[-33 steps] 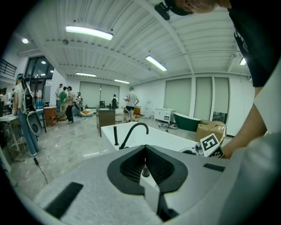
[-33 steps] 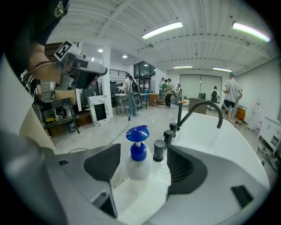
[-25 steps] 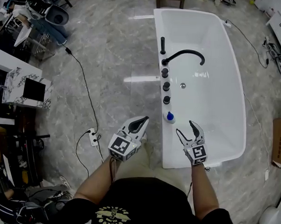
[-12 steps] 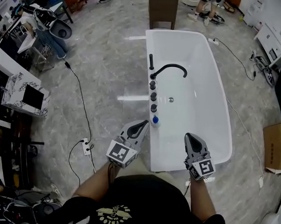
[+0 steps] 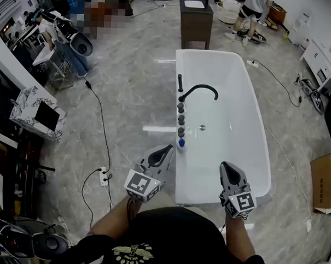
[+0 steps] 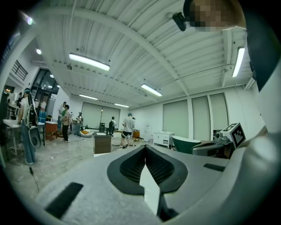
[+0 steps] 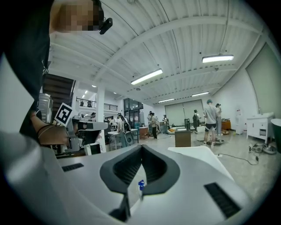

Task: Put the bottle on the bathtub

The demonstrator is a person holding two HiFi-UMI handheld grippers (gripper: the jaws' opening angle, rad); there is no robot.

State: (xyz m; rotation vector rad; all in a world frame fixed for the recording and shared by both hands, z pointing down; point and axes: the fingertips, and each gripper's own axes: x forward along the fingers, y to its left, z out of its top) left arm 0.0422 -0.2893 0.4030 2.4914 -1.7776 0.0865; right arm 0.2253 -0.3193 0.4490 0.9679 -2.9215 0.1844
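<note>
left gripper, right gripper clenched, empty | bottle on bathtub rim | risk: a nudge could tip it in

One white bathtub is counted, with one black faucet, three black knobs and one blue-capped bottle. Two grippers are seen: the left gripper and the right gripper. One cardboard box is counted.

left gripper, right gripper: fingers together
</note>
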